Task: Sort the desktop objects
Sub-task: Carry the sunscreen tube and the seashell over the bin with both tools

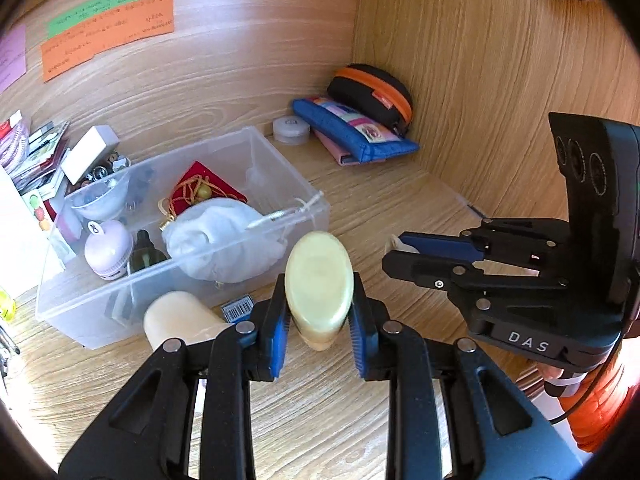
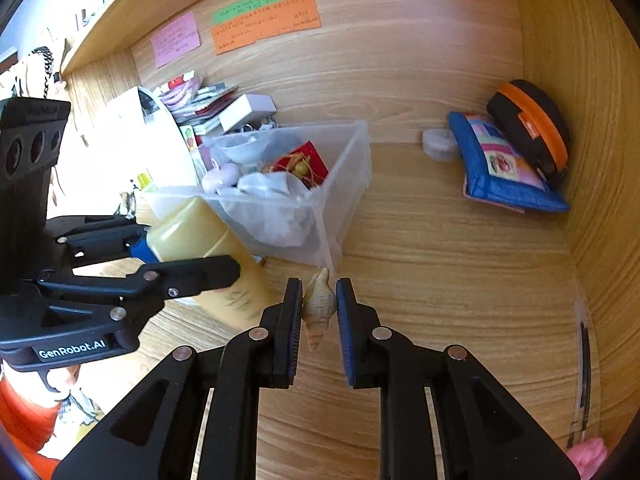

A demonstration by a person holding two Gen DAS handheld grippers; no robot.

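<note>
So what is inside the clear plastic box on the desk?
The clear box holds a white cloth bundle, a red pouch with a beaded cord, a lilac jar, a small dark bottle and a clear cup. The bundle covers whatever lies beneath it.

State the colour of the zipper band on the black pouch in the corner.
Orange, on the black pouch; the right wrist view shows it best.

Sunlit wooden desk alcove [image 2: 420, 92], paper notes [image 2: 266, 24] on wall
</note>
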